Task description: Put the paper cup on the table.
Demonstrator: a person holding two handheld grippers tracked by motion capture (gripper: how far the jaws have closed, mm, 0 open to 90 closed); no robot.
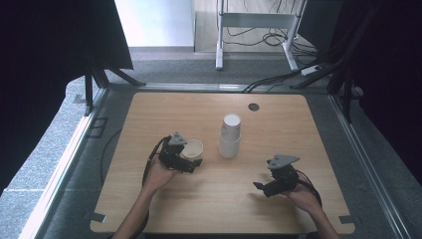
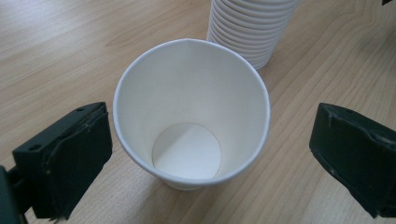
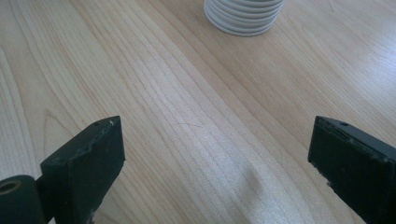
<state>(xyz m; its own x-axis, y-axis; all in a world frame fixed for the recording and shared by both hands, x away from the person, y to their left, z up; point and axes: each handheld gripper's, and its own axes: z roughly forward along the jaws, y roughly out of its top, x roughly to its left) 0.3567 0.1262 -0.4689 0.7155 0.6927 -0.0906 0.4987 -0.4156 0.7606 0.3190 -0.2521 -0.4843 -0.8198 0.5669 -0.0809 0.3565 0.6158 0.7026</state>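
A single white paper cup (image 1: pixel 193 148) (image 2: pixel 191 112) stands upright and empty on the wooden table (image 1: pixel 288 124). My left gripper (image 1: pixel 191 158) (image 2: pixel 212 123) is open, with one jaw on each side of the cup and a gap to each. A tall stack of white paper cups (image 1: pixel 230 135) (image 2: pixel 252 28) (image 3: pixel 243 16) stands just right of it at the table's middle. My right gripper (image 1: pixel 263 177) (image 3: pixel 215 135) is open over bare wood at the front right, pointing toward the stack with nothing between its jaws.
A dark round grommet hole (image 1: pixel 254 106) sits near the table's far edge. Black curtains (image 1: pixel 45 45) hang on both sides. Cables and a desk frame (image 1: pixel 259 25) lie on the floor beyond the table.
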